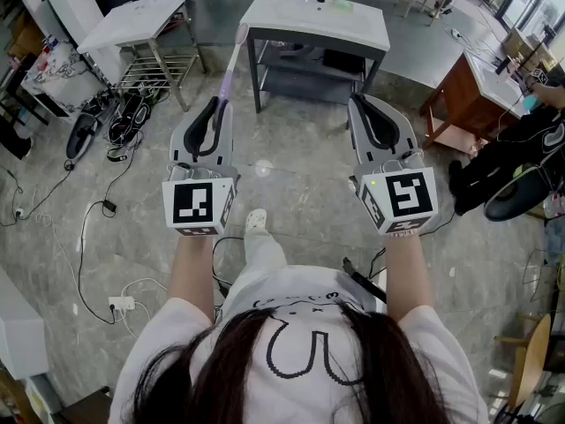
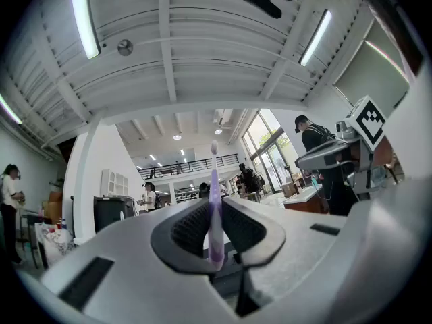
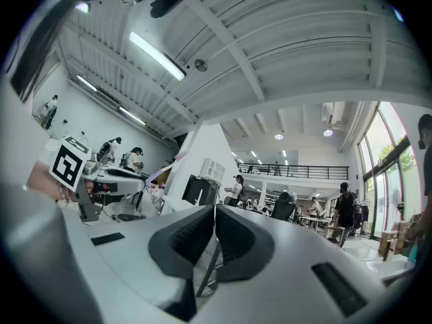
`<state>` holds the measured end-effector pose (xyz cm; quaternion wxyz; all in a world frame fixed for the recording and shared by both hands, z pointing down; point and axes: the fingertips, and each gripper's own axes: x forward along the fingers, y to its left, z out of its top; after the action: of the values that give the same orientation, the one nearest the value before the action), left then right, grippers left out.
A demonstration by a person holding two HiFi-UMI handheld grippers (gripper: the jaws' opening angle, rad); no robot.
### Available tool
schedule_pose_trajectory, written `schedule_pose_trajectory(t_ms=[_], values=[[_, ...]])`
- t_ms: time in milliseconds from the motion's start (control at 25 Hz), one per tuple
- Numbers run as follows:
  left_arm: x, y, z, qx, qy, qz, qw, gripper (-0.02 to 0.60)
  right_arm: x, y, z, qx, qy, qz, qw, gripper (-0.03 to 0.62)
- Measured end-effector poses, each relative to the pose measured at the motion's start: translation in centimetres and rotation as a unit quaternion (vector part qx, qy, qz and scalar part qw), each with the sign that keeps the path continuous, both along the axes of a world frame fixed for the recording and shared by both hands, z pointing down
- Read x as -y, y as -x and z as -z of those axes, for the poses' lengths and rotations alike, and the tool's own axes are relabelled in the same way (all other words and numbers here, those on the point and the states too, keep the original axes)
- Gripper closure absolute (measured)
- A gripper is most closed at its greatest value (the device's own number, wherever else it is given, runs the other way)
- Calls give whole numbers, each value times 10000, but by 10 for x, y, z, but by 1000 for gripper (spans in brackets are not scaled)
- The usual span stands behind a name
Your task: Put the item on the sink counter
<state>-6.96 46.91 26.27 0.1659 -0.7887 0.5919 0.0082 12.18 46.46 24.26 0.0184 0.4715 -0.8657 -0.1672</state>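
A slim purple toothbrush [image 1: 230, 67] sticks forward out of my left gripper [image 1: 216, 106], whose jaws are shut on its handle. In the left gripper view the toothbrush [image 2: 214, 211] stands upright between the black pads [image 2: 185, 231], head up. My right gripper [image 1: 360, 104] is held level beside it at chest height, jaws shut with nothing between them. From the right gripper view the closed pads [image 3: 192, 238] meet, and the left gripper [image 3: 118, 175] with the toothbrush [image 3: 160, 172] shows at the left. A white-topped table [image 1: 322, 26] stands ahead of both grippers.
A second white table [image 1: 132, 25] with a wire shelf stands at the back left. A wooden desk [image 1: 466, 91] and a seated person [image 1: 516, 153] are at the right. Cables and a power strip [image 1: 122, 305] lie on the grey floor at the left.
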Motion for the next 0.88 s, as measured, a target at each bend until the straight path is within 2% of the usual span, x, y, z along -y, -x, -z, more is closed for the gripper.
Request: schedule_pose_trajectory(t_ms=[360,600,880], values=[[57,7,-8,37,94,-48,9999,517,53,11,-8,35,126,14,9999,560],[130,28,-15,-43,208,-26,9998,517,125,29,-14,-14,223,6,9997,562],[239,59,-24,-181,312,1,9993,517,230,64,-21,-43,329,38,9994,561]])
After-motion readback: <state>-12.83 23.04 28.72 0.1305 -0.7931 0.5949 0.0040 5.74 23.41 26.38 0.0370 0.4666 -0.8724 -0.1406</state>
